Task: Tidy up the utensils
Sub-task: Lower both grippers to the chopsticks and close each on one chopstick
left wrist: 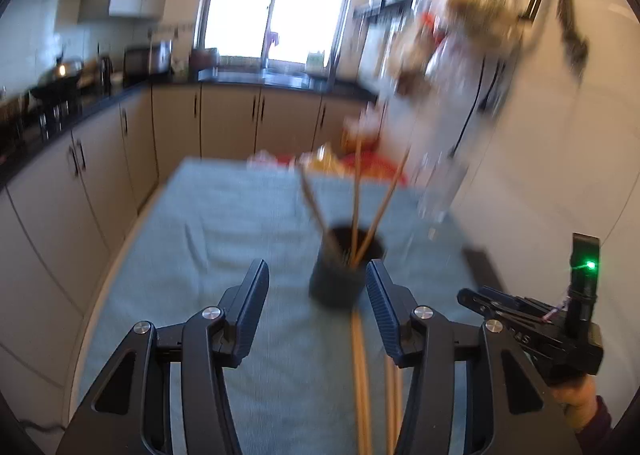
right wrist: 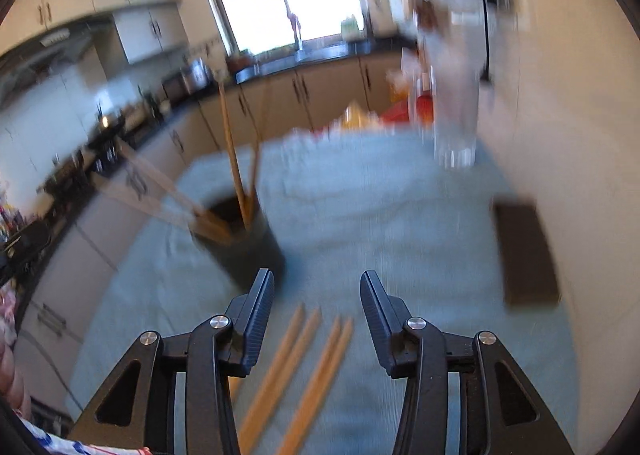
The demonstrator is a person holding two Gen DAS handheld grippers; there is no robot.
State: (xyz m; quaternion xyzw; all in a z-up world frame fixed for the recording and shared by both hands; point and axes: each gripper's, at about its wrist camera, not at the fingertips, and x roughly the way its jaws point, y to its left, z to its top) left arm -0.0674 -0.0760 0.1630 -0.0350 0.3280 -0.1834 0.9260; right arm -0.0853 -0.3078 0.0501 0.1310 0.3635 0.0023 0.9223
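Right wrist view: right gripper (right wrist: 317, 315), fingers half-spread and empty over four blurred loose chopsticks (right wrist: 304, 367), may nudge the dark holder (right wrist: 244, 243) over.

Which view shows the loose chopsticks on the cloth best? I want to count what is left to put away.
The right wrist view: four chopsticks lie on the cloth in two pairs, tips visible, though blurred. The left wrist view shows only narrow strips of them, partly hidden behind the left gripper, so it gives no sure count.
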